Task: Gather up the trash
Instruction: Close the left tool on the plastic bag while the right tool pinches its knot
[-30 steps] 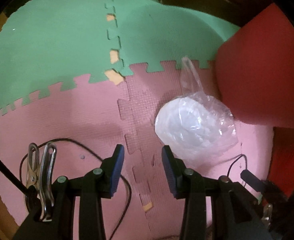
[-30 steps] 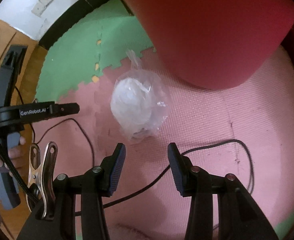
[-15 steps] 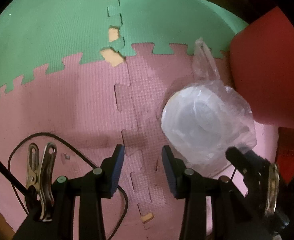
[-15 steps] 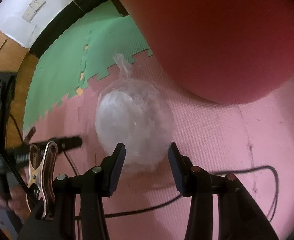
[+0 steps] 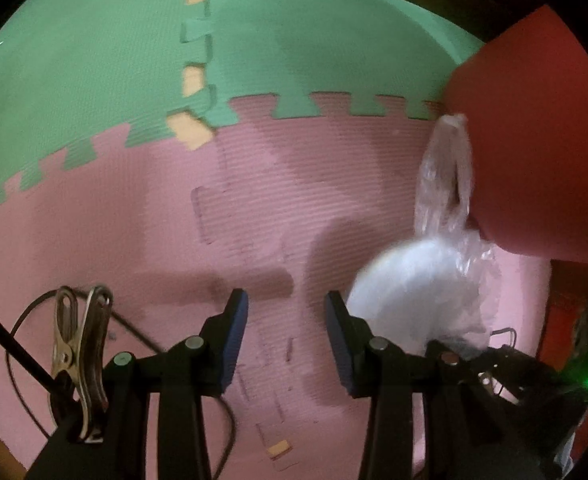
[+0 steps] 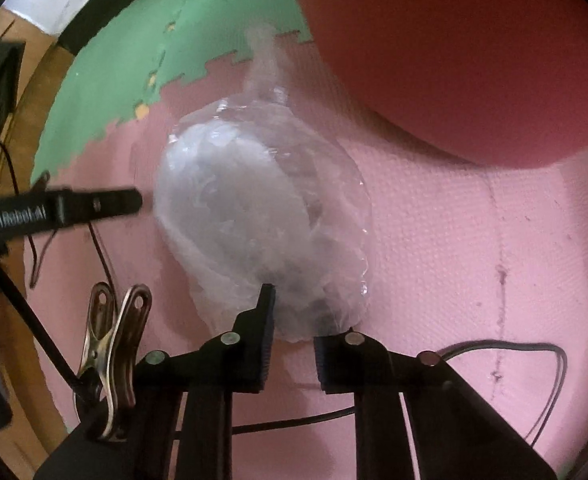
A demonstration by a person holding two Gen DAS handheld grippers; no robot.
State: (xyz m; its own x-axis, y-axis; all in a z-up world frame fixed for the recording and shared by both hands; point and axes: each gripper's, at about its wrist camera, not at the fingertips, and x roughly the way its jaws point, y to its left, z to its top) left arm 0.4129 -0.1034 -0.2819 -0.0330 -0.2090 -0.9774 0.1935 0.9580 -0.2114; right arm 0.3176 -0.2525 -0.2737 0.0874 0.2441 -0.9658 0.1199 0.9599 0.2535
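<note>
While the left claw [image 5: 286,320] stays open, the right claw [image 6: 294,320] has just closed on the trash bag [image 6: 262,216].

A clear plastic bag [image 6: 262,220], crinkled and bulging with a round white mass inside, lies on the pink foam floor mat [image 6: 454,240] just beside a large red cushion [image 6: 454,60]. Its twisted, knotted neck [image 5: 448,168] points to the far side, towards the green mat.
</note>
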